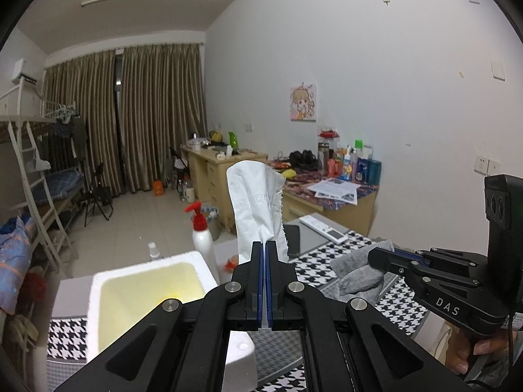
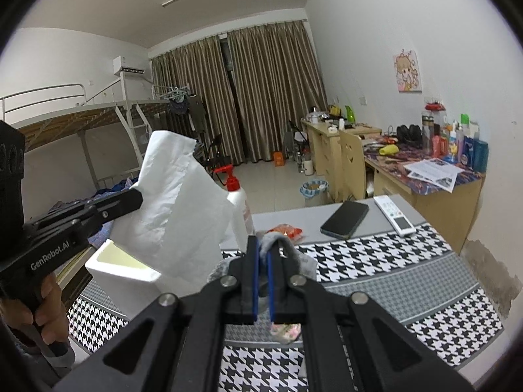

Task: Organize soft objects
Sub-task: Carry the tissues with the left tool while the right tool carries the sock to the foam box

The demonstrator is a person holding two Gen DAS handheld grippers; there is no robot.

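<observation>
My left gripper is shut on a white paper tissue, which stands up above its fingers. It holds the tissue in the air just right of a white foam box with a yellowish inside. In the right wrist view the tissue hangs over the box. My right gripper is shut on a grey sock above the houndstooth tablecloth. In the left wrist view the sock droops from the right gripper.
A white spray bottle with a red trigger stands behind the box. A black phone, a white remote and a red snack packet lie at the table's far edge. A small pink patterned item lies under my right gripper.
</observation>
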